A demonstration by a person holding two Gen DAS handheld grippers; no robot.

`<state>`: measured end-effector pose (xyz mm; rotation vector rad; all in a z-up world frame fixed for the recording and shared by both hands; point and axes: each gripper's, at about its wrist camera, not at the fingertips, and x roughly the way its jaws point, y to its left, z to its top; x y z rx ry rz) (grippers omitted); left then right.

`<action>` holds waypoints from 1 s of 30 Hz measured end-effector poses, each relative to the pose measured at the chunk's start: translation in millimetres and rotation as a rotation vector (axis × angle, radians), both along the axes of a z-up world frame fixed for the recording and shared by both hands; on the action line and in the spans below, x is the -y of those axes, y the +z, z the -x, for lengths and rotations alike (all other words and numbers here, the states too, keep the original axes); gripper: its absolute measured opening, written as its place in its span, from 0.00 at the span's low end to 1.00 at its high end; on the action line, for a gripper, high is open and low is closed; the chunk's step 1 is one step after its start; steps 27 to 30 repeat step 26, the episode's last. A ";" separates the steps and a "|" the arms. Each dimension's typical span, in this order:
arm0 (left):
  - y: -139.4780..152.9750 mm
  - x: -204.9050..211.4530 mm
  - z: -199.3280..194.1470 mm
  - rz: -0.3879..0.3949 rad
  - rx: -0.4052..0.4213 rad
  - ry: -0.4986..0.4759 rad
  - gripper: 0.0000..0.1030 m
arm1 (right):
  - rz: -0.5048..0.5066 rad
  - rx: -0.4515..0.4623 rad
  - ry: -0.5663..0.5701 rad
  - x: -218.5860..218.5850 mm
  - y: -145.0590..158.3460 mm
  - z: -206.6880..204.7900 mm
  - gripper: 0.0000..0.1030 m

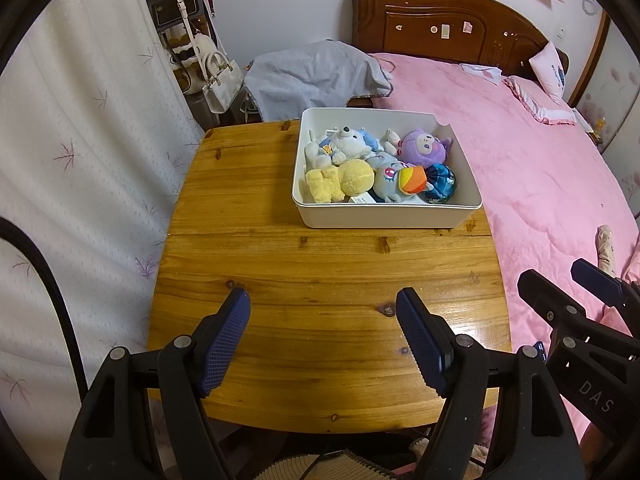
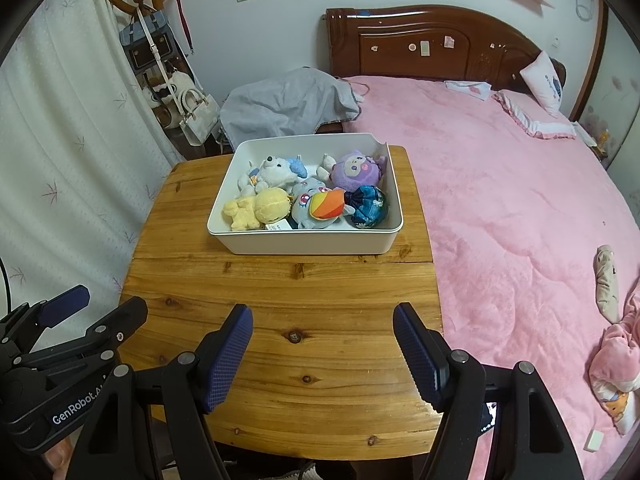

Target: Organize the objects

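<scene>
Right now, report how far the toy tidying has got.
Looks done: the plush toys, including the yellow plush and the purple plush, lie in the white bin on the wooden table. In hand: nothing; left gripper and right gripper are open and empty. Left: no loose toys visible on the table.

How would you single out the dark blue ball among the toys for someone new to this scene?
Find the wooden table beside the pink bed, then the white bin on it. The ball lies in the bin's near corner on the bed side: the only shiny, faceless thing there.
</scene>
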<state>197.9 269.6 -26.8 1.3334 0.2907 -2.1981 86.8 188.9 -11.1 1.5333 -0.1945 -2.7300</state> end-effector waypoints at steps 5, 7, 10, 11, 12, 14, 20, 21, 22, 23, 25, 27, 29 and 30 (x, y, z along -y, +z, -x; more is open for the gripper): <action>0.4 0.1 0.2 0.000 0.000 0.000 0.76 | 0.001 0.002 0.001 1.0 -0.7 -0.6 0.71; 0.1 -0.3 -0.1 -0.001 0.001 0.002 0.76 | 0.001 0.004 0.004 1.4 -1.9 -2.0 0.71; 0.3 -1.7 -1.4 -0.001 0.002 0.004 0.76 | 0.002 0.006 0.008 0.7 -2.8 -3.7 0.71; 0.4 -2.5 -1.4 -0.001 0.002 0.004 0.76 | 0.002 0.006 0.008 0.6 -2.9 -3.8 0.71; 0.2 -2.5 -1.6 -0.001 0.002 0.005 0.76 | 0.003 0.007 0.008 0.8 -3.2 -4.0 0.71; 0.3 -2.5 -1.5 -0.001 0.002 0.005 0.76 | 0.005 0.009 0.009 -1.0 -3.6 -5.4 0.71; -0.4 -5.3 -2.5 0.003 0.000 0.007 0.76 | 0.008 0.012 0.017 -6.2 -4.7 -9.2 0.71; -0.5 -5.3 -2.8 0.004 0.000 0.007 0.76 | 0.008 0.011 0.019 -6.9 -4.8 -9.9 0.71; -0.6 -5.2 -3.0 0.003 0.001 0.007 0.76 | 0.008 0.011 0.021 -8.1 -4.8 -10.3 0.71; -0.4 -5.2 -2.6 0.003 0.000 0.007 0.76 | 0.009 0.011 0.022 -8.8 -4.8 -11.0 0.71; -0.9 -7.0 -4.2 0.003 0.000 0.011 0.76 | 0.009 0.011 0.024 -10.1 -5.0 -12.2 0.71; -1.2 -9.3 -5.4 0.003 0.000 0.013 0.76 | 0.009 0.011 0.026 -11.0 -5.1 -13.2 0.71; -1.2 -9.3 -5.4 0.003 0.000 0.013 0.76 | 0.009 0.011 0.026 -11.0 -5.1 -13.2 0.71; -1.2 -9.3 -5.4 0.003 0.000 0.013 0.76 | 0.009 0.011 0.026 -11.0 -5.1 -13.2 0.71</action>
